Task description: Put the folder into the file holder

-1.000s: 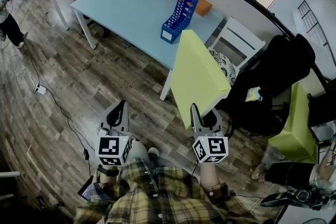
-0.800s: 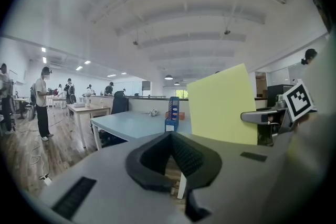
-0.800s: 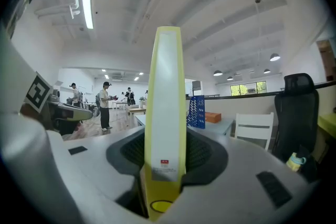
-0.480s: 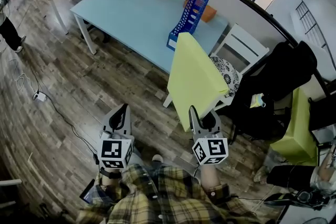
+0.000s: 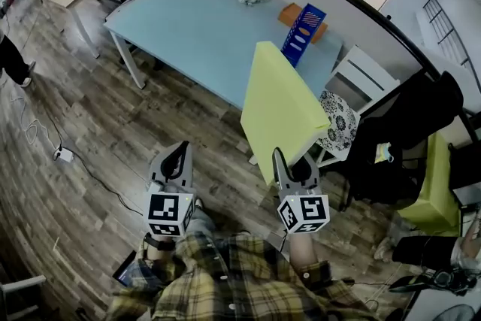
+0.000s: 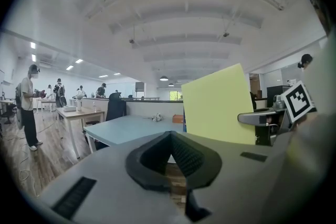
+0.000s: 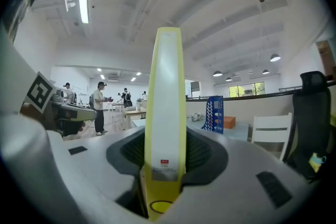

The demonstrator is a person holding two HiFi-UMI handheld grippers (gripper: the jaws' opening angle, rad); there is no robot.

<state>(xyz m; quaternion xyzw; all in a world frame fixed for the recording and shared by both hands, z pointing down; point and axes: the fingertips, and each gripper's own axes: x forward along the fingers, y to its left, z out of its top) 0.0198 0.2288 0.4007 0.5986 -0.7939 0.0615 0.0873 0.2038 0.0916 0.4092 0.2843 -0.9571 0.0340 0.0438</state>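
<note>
yellow folder (image 5: 282, 113) in right gripper (image 5: 291, 162)

Right claw (image 5: 291, 162) grips yellow folder (image 5: 282, 109) upright, file holder (image 5: 303, 28) on table (image 5: 188, 19) beyond.

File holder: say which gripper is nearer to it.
Right. The right gripper, holding the folder, is nearly in line below the file holder; the left gripper sits farther left.

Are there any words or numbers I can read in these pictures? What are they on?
No text here can be read.
Label on the yellow folder spine: tiny print with a red mark, too small to read.
Left marker cube and right marker cube: black-and-white square patterns, no letters.
</note>
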